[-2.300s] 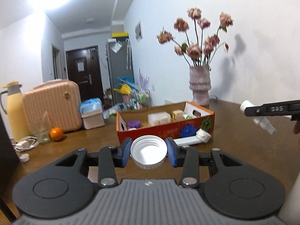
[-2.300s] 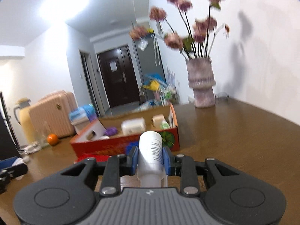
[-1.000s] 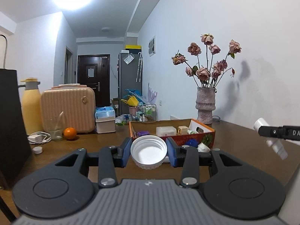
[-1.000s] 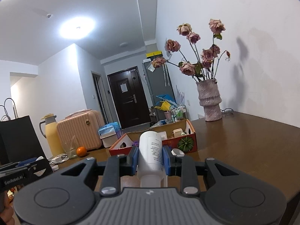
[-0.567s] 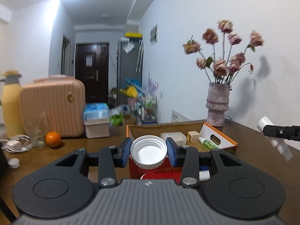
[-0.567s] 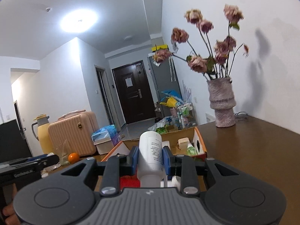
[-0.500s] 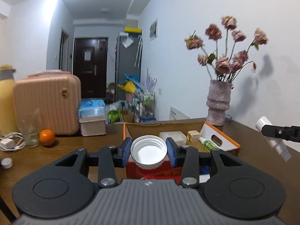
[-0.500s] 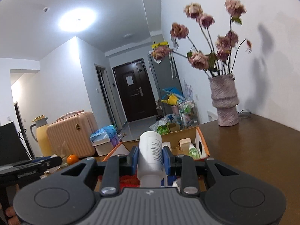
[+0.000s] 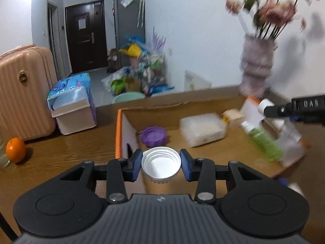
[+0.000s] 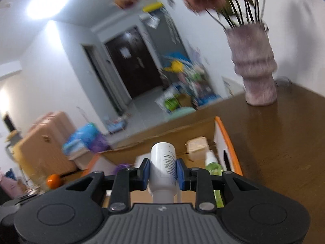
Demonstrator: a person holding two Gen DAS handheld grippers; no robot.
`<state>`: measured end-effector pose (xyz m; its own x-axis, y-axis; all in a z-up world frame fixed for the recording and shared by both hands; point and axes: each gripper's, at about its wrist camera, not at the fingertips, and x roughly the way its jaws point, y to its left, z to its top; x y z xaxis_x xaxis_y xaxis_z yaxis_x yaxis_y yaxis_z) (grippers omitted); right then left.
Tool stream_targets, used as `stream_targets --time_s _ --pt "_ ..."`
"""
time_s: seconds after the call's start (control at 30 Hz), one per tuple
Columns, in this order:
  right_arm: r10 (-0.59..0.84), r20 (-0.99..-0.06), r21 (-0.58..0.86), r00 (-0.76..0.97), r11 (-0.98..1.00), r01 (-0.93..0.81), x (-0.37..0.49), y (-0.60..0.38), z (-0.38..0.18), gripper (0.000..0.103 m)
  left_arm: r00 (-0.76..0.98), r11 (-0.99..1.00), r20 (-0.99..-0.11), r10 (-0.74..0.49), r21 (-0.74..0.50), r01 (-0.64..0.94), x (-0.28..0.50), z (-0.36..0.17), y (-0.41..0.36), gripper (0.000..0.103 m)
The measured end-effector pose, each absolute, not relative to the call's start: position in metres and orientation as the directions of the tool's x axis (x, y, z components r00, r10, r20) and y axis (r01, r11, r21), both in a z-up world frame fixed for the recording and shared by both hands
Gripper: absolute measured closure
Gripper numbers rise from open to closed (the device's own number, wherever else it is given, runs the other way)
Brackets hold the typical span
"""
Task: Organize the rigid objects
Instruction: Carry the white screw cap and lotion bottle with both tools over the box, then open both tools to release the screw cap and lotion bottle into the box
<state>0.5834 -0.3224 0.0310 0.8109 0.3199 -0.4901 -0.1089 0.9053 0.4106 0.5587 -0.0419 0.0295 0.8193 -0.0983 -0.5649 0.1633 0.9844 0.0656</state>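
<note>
White cap (image 9: 160, 163), open side toward the camera, gripped between the blue pads of the left gripper (image 9: 160, 166), whose jaws are closed on it above the near left corner of the box (image 9: 119, 134). White bottle (image 10: 163, 167), base pointing forward, clamped in the closed jaws of the right gripper (image 10: 163, 171) over the same box. Box contents: purple lid (image 9: 154, 136), white container (image 9: 203, 129), beige block (image 9: 233, 118), green bottle (image 9: 264, 142). Box rests on brown worktop (image 10: 284, 142). Vase (image 10: 254, 69) with flowers stands behind; orange (image 9: 15, 150) and suitcase (image 9: 22, 93) to the left.
</note>
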Motion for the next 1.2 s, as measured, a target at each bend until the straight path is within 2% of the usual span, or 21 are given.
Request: stream_targets --time_s 0.13,0.3,0.4,0.53,0.77,0.8,0.83,0.93,0.97,1.03,1.2 --pt "0.264 -0.600 0.337 0.755 0.939 -0.061 0.630 -0.309 0.009 0.076 0.777 0.983 -0.627 -0.055 0.101 0.151 0.588 0.012 -0.042 0.062" --pt "0.123 -0.694 0.104 0.709 0.992 -0.069 0.656 -0.279 -0.010 0.076 0.760 0.982 -0.647 -0.056 0.102 0.159 0.602 0.001 -0.042 0.061" --pt "0.127 -0.720 0.095 0.682 0.992 -0.085 0.663 -0.276 -0.010 0.076 0.762 0.982 -0.645 -0.060 0.100 0.162 0.605 -0.003 -0.045 0.061" --pt "0.183 -0.763 0.180 0.620 0.981 -0.067 0.668 -0.285 -0.014 0.077 0.778 0.980 -0.627 -0.040 0.128 0.154 0.605 -0.007 -0.049 0.060" --pt "0.138 -0.749 0.153 0.648 0.988 -0.034 0.652 -0.283 -0.012 0.076 0.749 0.982 -0.658 -0.084 0.075 0.176 0.605 0.001 -0.044 0.058" --pt "0.126 -0.742 0.147 0.659 0.989 -0.024 0.649 -0.282 -0.010 0.075 0.749 0.983 -0.657 -0.086 0.068 0.173 0.603 0.004 -0.043 0.053" --pt "0.122 -0.731 0.141 0.672 0.990 -0.026 0.646 -0.281 -0.009 0.072 0.755 0.984 -0.651 -0.080 0.067 0.162 0.600 0.007 -0.043 0.047" --pt "0.113 -0.726 0.138 0.679 0.990 -0.017 0.636 -0.279 0.002 0.065 0.771 0.986 -0.632 -0.076 0.068 0.152 0.586 0.023 -0.041 0.038" --pt "0.119 -0.715 0.144 0.689 0.989 -0.022 0.632 -0.279 0.009 0.065 0.779 0.987 -0.623 -0.076 0.066 0.149 0.579 0.032 -0.039 0.037" --pt "0.117 -0.692 0.128 0.712 0.991 -0.038 0.617 -0.277 0.028 0.056 0.789 0.988 -0.610 -0.072 0.064 0.140 0.568 0.047 -0.034 0.033" --pt "0.116 -0.626 0.093 0.771 0.993 -0.074 0.575 -0.278 0.078 0.043 0.826 0.991 -0.560 -0.066 0.056 0.118 0.527 0.084 -0.027 0.031"
